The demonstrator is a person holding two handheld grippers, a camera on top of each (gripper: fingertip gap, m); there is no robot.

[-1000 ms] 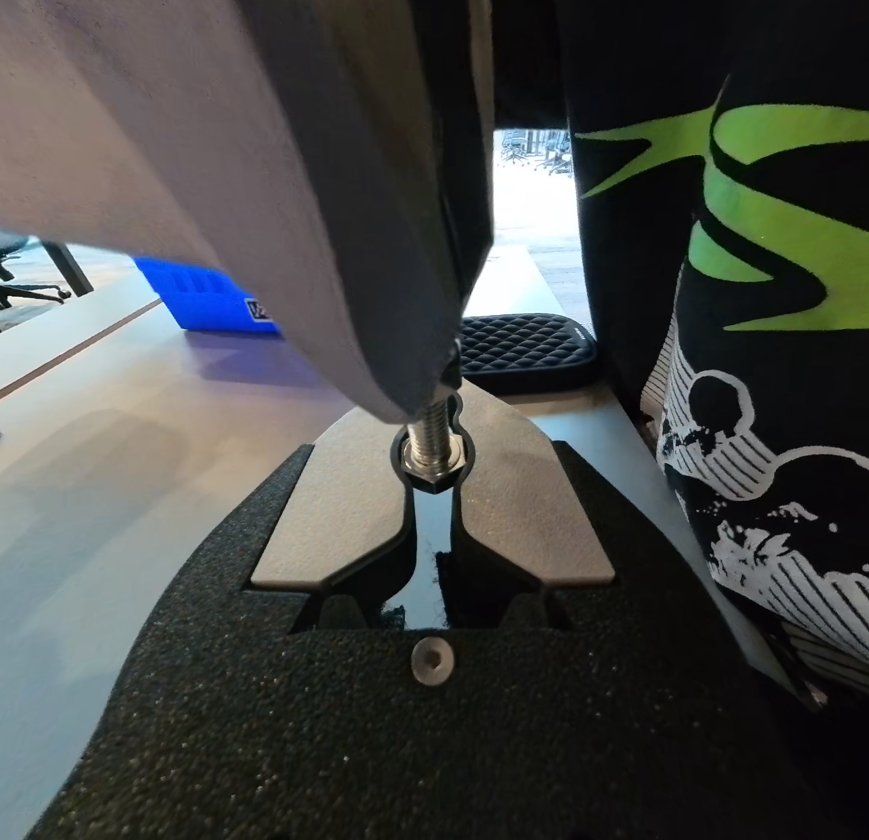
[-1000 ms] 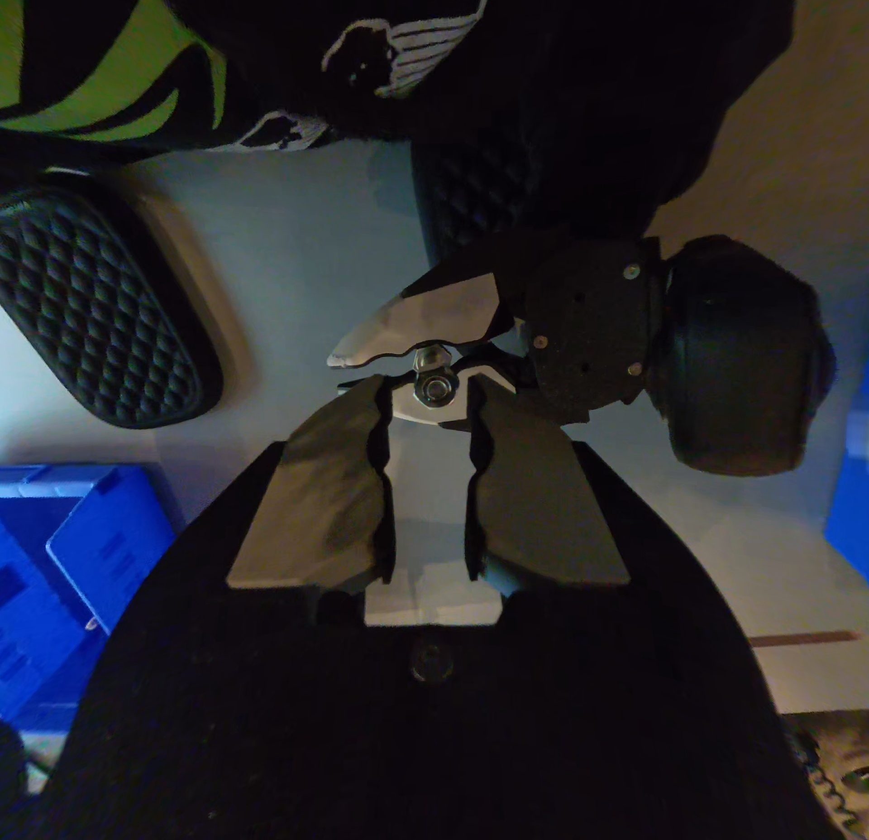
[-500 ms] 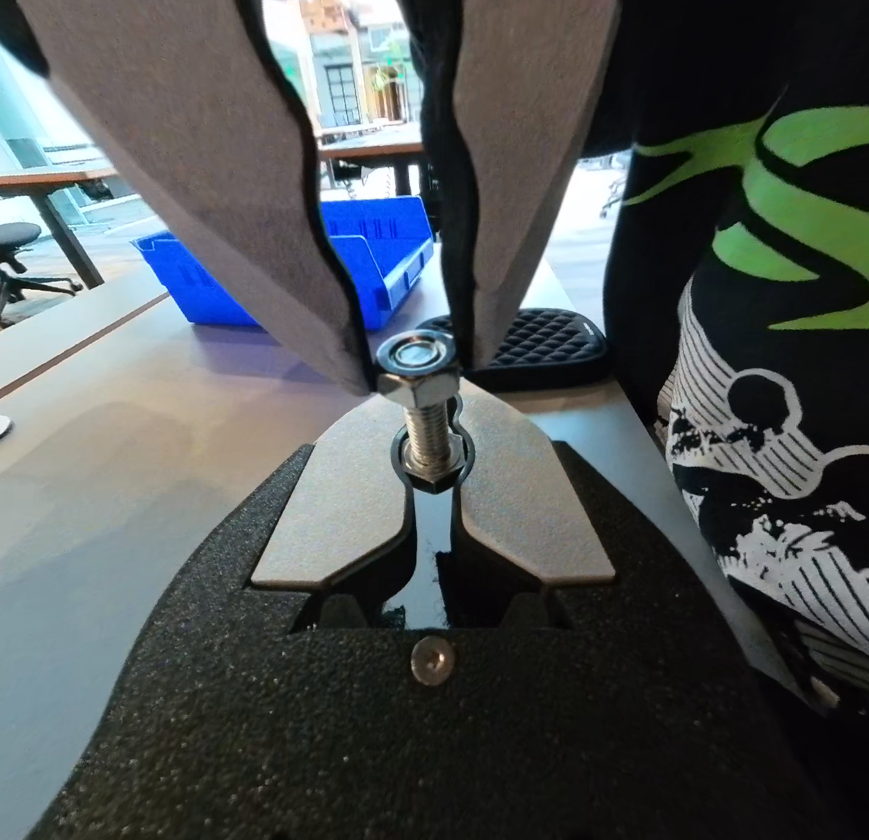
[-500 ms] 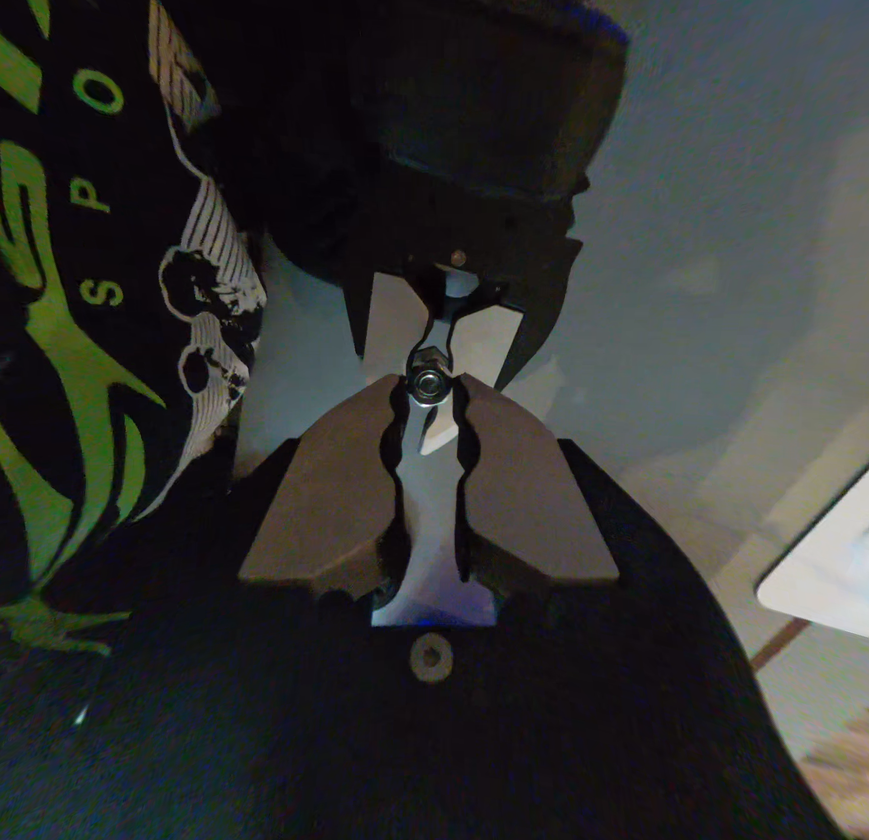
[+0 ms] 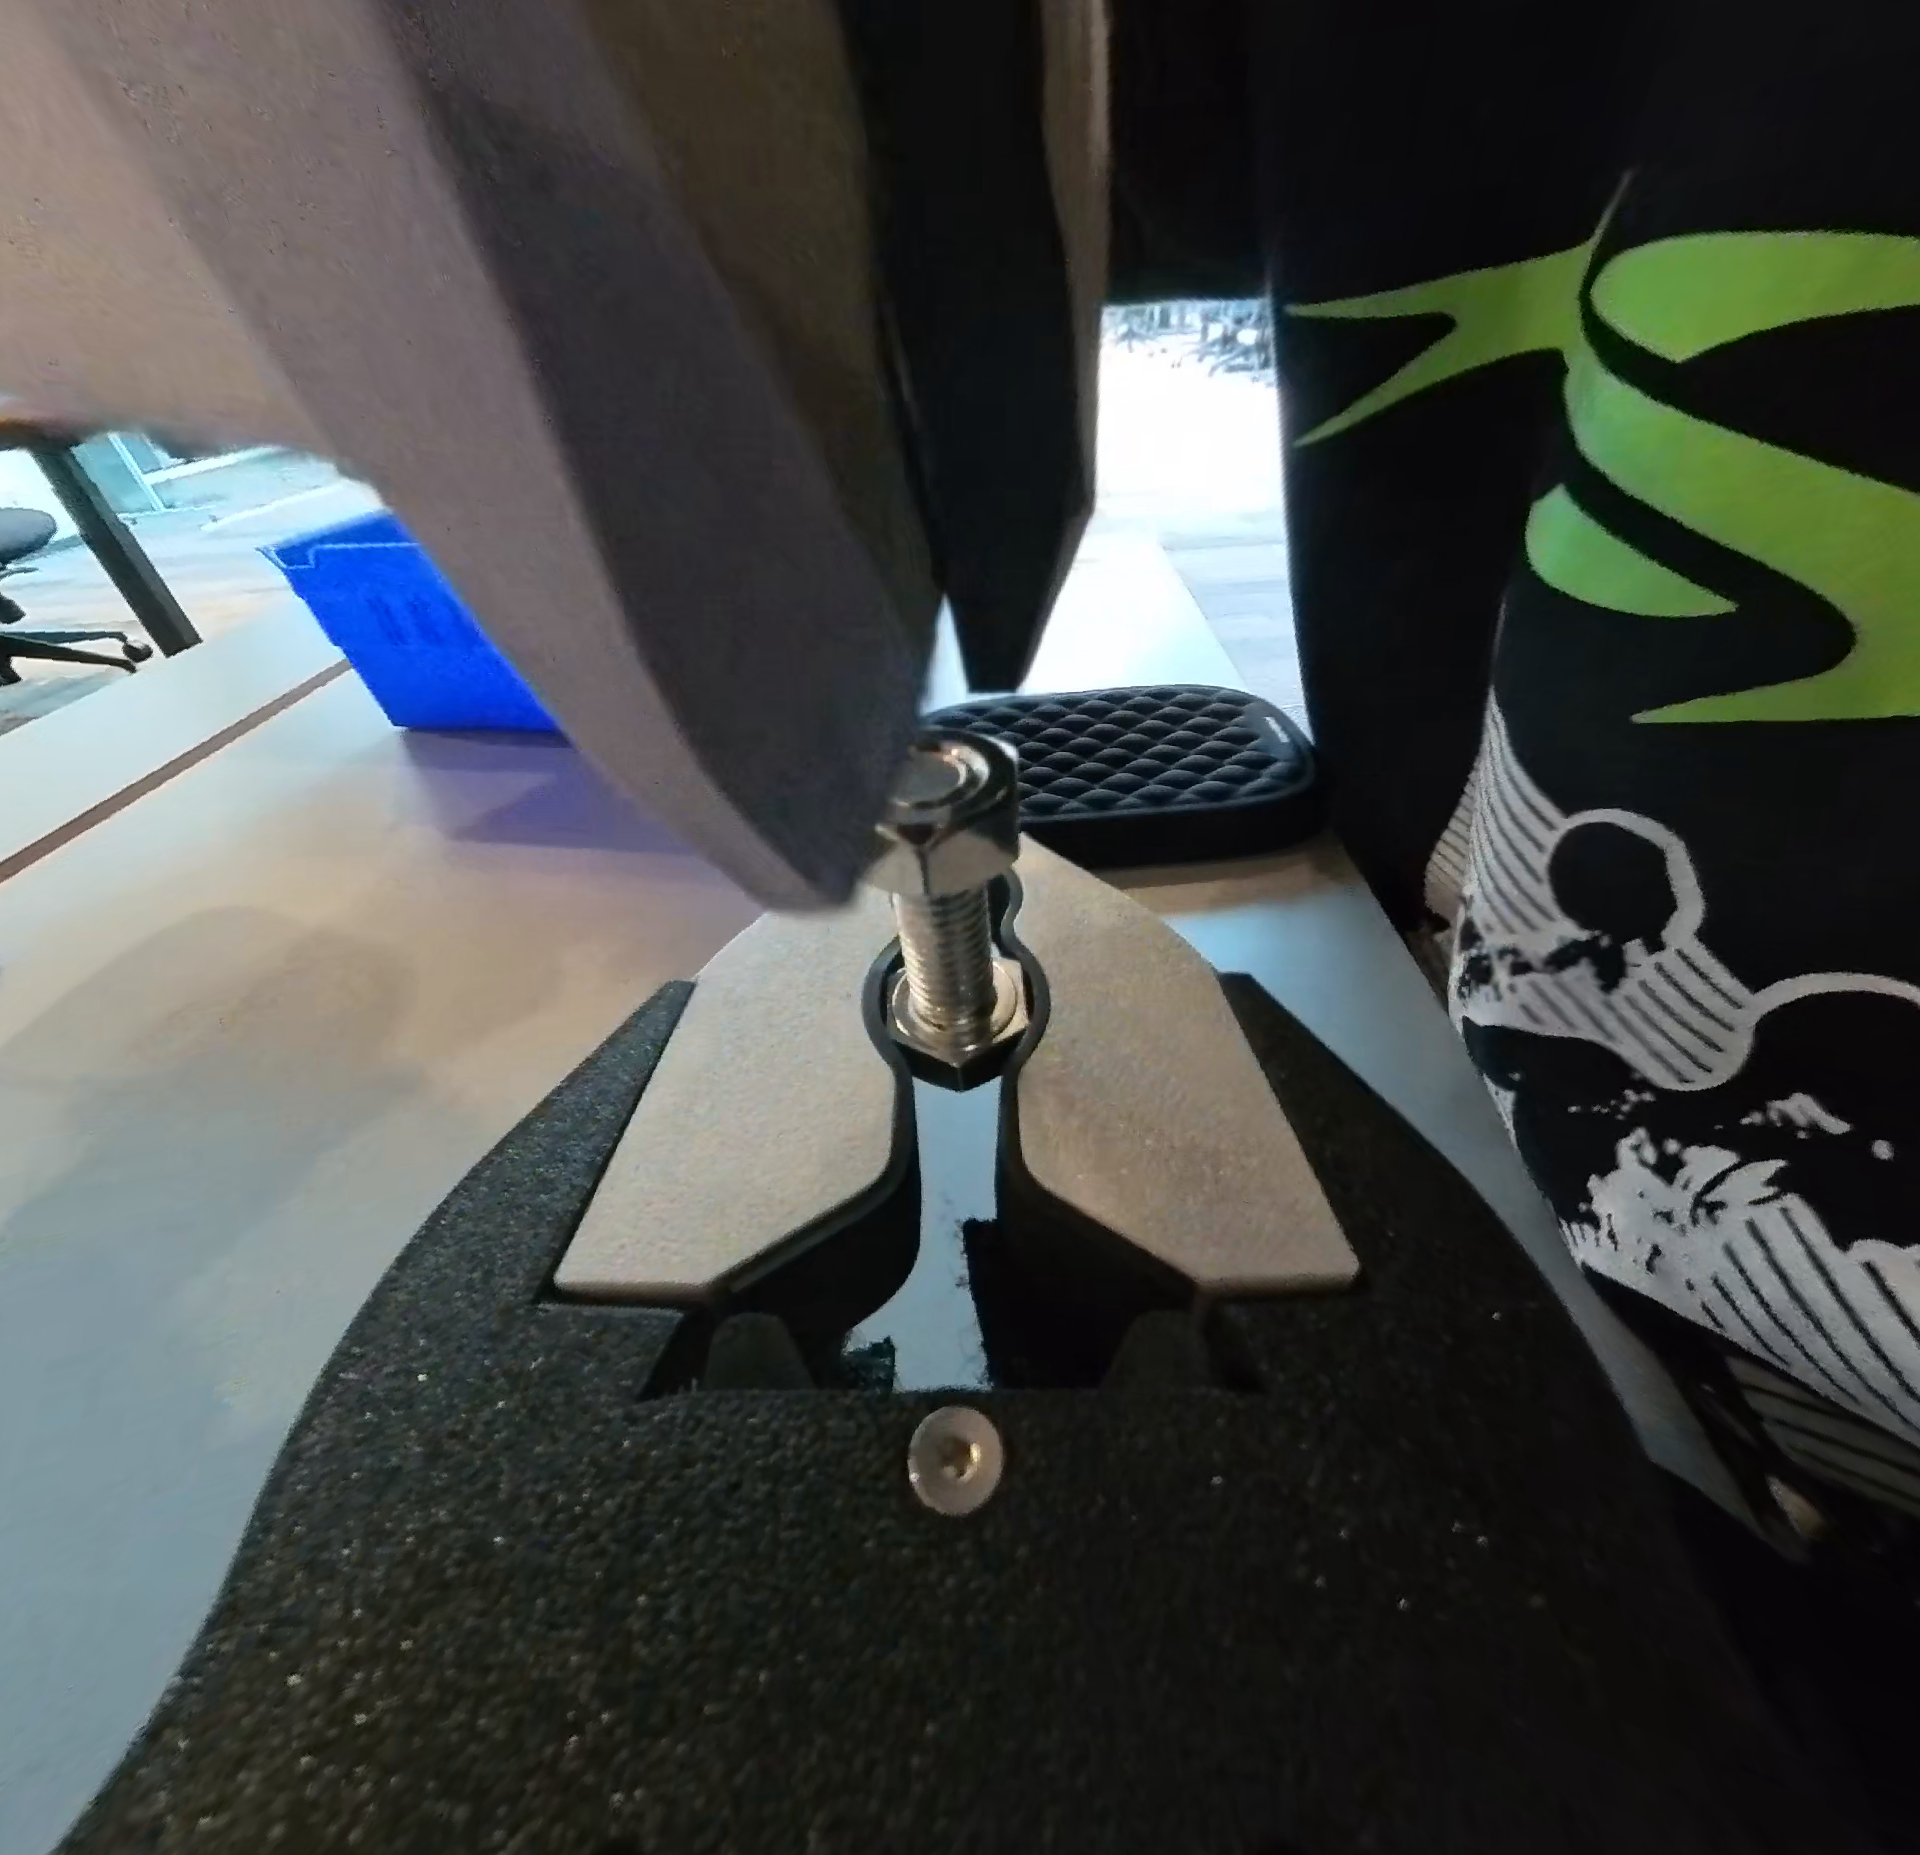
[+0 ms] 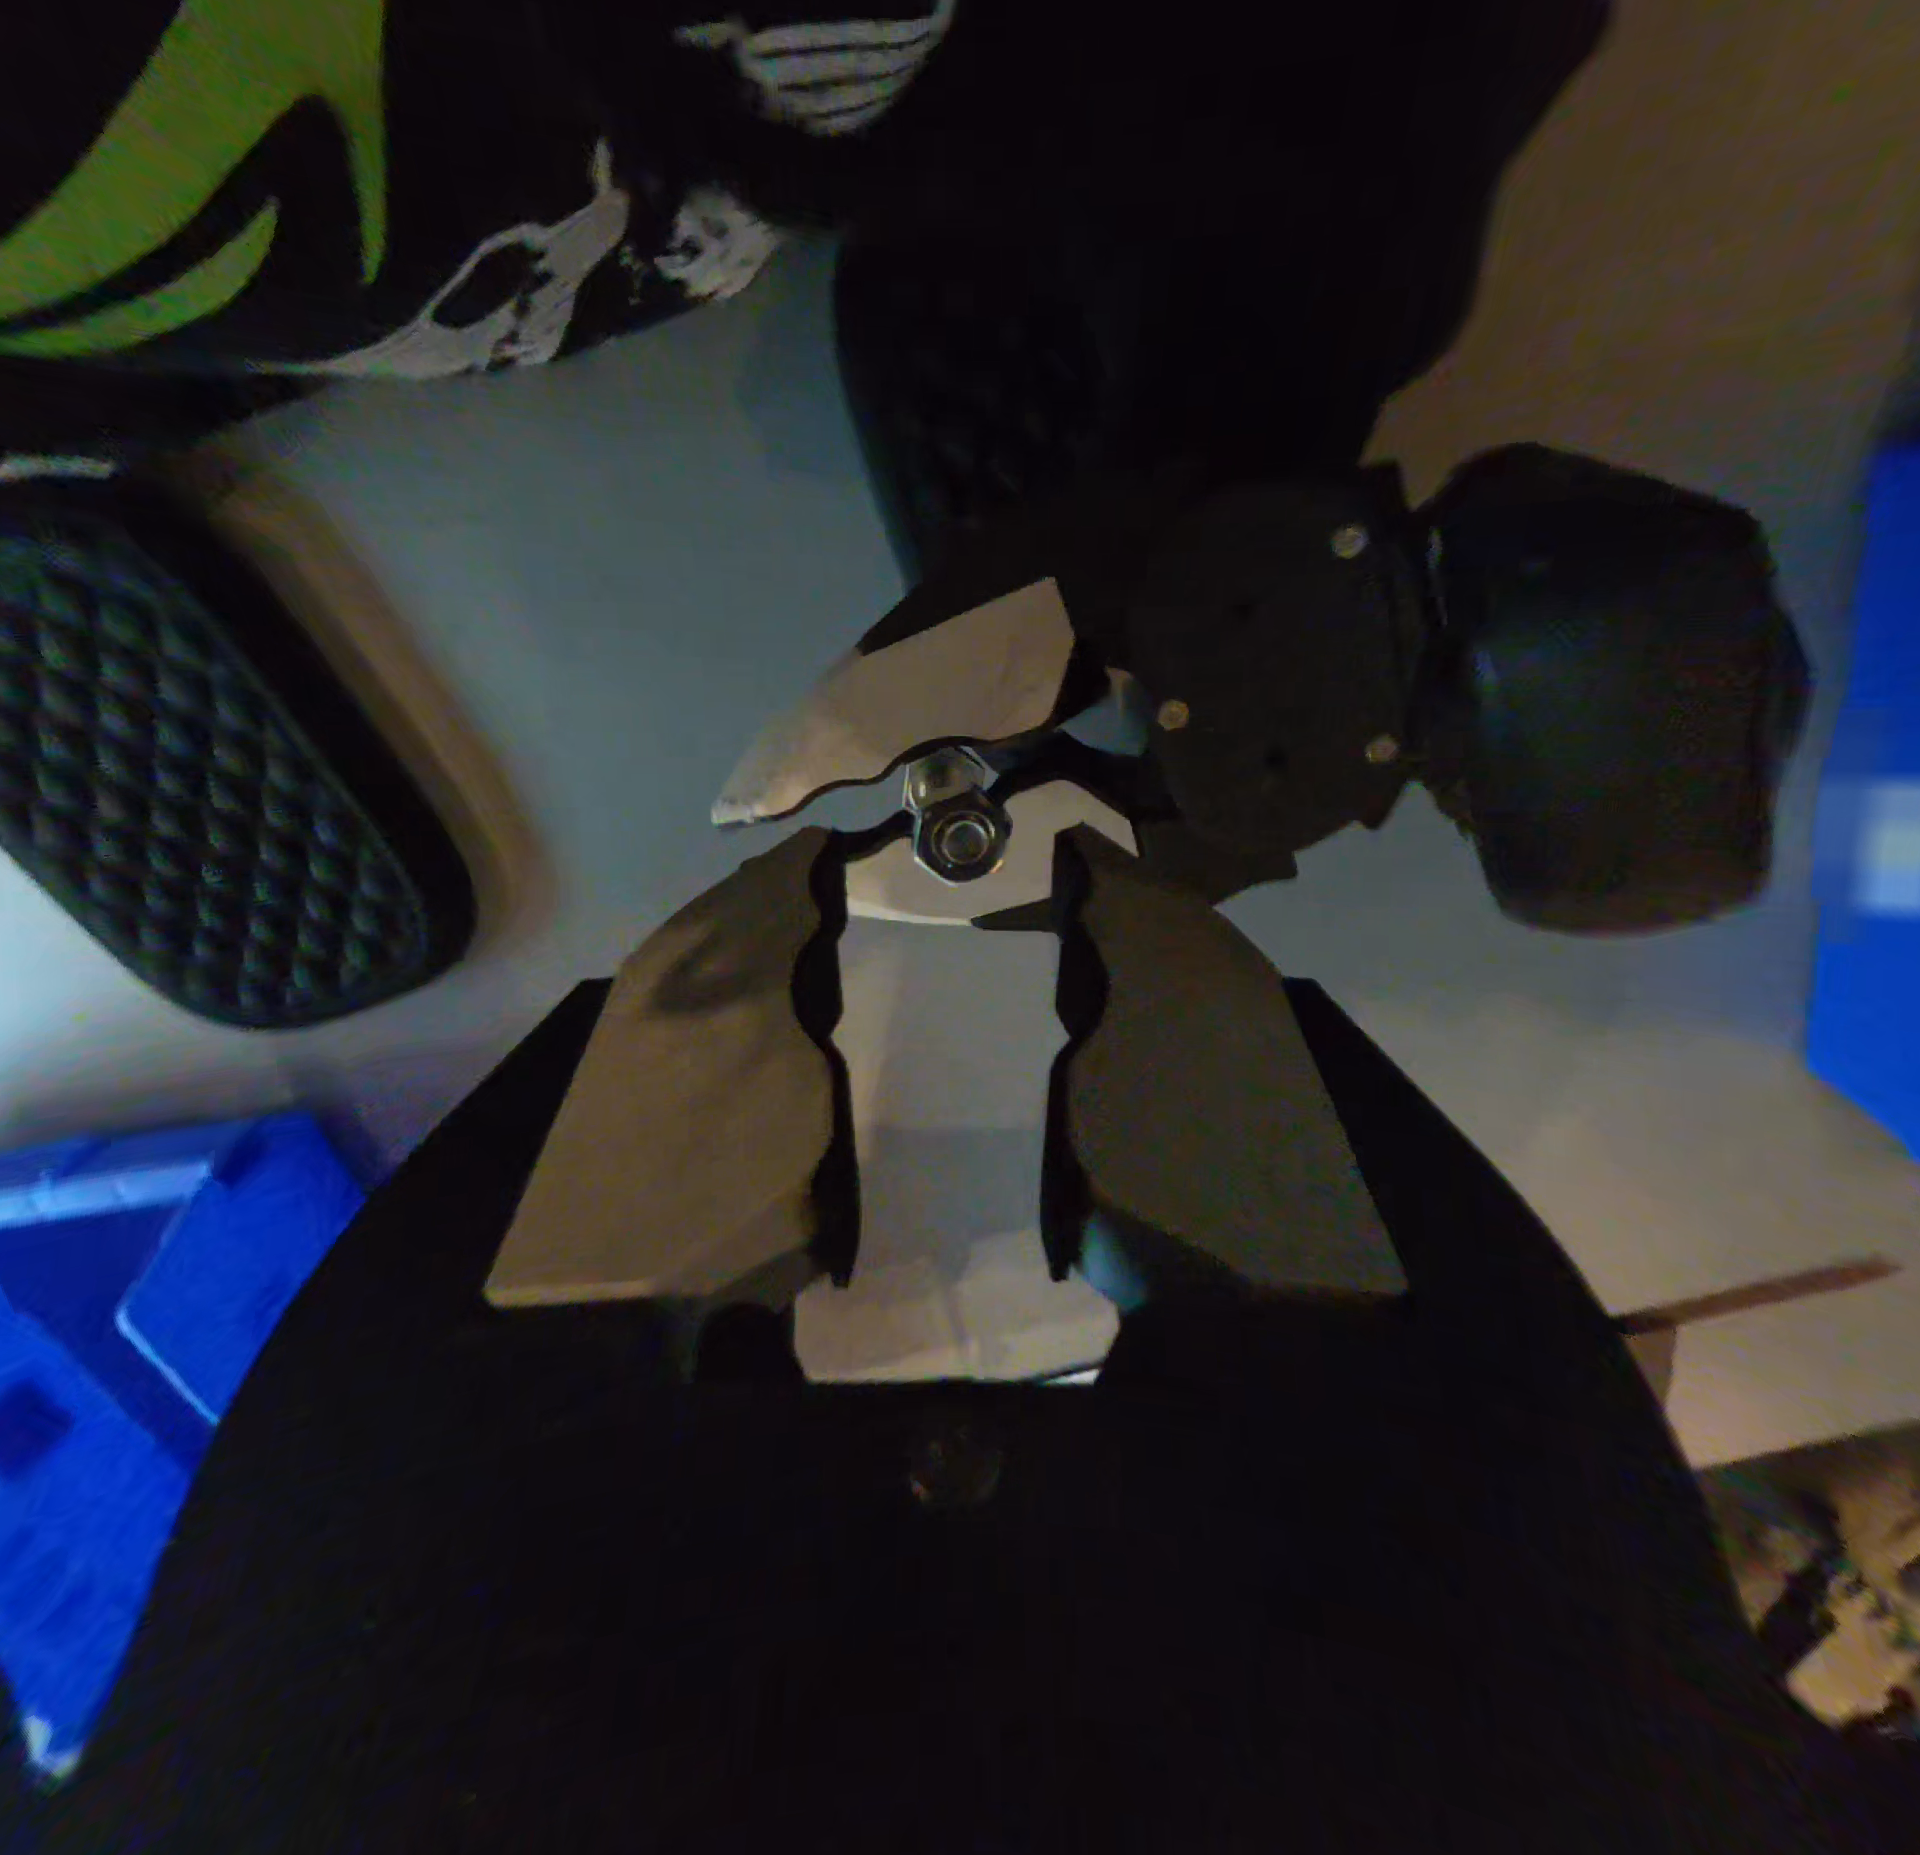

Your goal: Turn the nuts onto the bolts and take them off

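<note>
A pale tabletop [image 5: 312, 974] is carrying a blue bin [image 5: 416, 642] and a black quilted pad [image 5: 1132, 766]. The left gripper [image 5: 961, 964] is clenching the bolt [image 5: 940, 958] upright by its lower end, the nut [image 5: 951, 829] sitting at its top.

From above, the right gripper [image 6: 940, 870] is spreading its fingers [image 6: 707, 1057] apart, 1 on each side of the nut, gripping nothing.

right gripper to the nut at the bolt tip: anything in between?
Nothing visible. The right gripper is open, with the nut on the bolt just past its fingertips and only bare gap before it. The left gripper clamps the bolt lower down, at its head end, clear of that path.
</note>
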